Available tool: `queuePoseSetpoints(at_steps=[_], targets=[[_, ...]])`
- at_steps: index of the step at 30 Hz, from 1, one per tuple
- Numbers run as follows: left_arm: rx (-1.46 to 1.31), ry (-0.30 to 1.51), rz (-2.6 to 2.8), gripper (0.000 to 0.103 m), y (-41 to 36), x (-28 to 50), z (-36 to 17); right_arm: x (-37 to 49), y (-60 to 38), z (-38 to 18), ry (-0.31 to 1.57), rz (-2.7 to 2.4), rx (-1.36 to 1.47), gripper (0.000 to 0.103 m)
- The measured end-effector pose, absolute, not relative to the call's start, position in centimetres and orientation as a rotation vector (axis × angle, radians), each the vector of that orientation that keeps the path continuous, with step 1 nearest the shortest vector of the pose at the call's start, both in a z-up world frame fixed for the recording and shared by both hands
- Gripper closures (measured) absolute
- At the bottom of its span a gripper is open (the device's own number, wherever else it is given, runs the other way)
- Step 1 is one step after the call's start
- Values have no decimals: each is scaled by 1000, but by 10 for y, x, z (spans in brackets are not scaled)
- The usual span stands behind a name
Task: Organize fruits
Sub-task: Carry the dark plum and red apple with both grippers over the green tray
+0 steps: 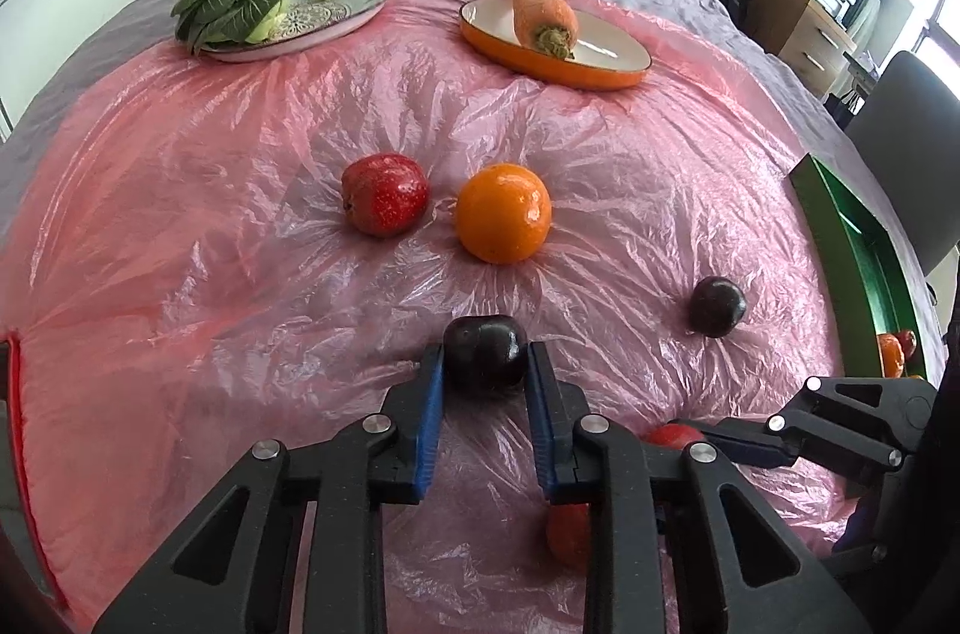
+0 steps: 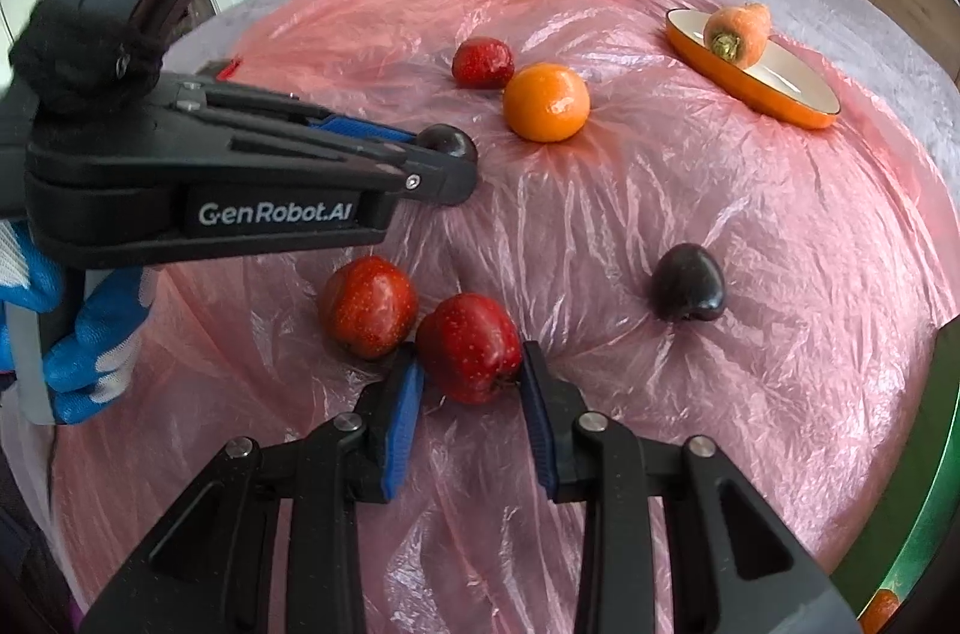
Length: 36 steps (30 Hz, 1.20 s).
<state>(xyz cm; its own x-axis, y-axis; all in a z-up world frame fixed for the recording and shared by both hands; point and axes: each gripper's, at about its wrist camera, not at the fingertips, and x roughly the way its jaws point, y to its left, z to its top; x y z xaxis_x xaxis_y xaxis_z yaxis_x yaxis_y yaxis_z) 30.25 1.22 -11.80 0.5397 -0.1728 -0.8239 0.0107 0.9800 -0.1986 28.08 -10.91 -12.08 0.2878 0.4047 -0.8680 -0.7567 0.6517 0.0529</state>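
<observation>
My left gripper is shut on a dark plum that rests on the pink plastic sheet. The right wrist view shows it from the side, left gripper with the plum at its tips. My right gripper has a red apple between its blue pads, and both pads touch it. A second red apple lies just left of it. Farther off lie another red apple, an orange and a second dark plum.
A green tray at the right edge holds an orange and a red fruit. At the back stand a plate of leafy greens and an orange dish with a carrot. A blue-gloved hand holds the left gripper.
</observation>
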Motion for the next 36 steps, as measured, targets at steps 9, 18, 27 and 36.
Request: queuePoseSetpoints(at_steps=[9,18,27,36], targets=[[-187,964,-112,81,19,288,-100,277,-120,-102,985,801,-345,49],[-181,943,-106,81,23,271,-85,267,-125,-84,958,781,-308,49],[-177,931,-99,81,27,262,-79,259,-126,-95,967,766,-283,49],[-189,936,-87,81,34,264,-85,272,-103,-111,1005,757,-405,48]])
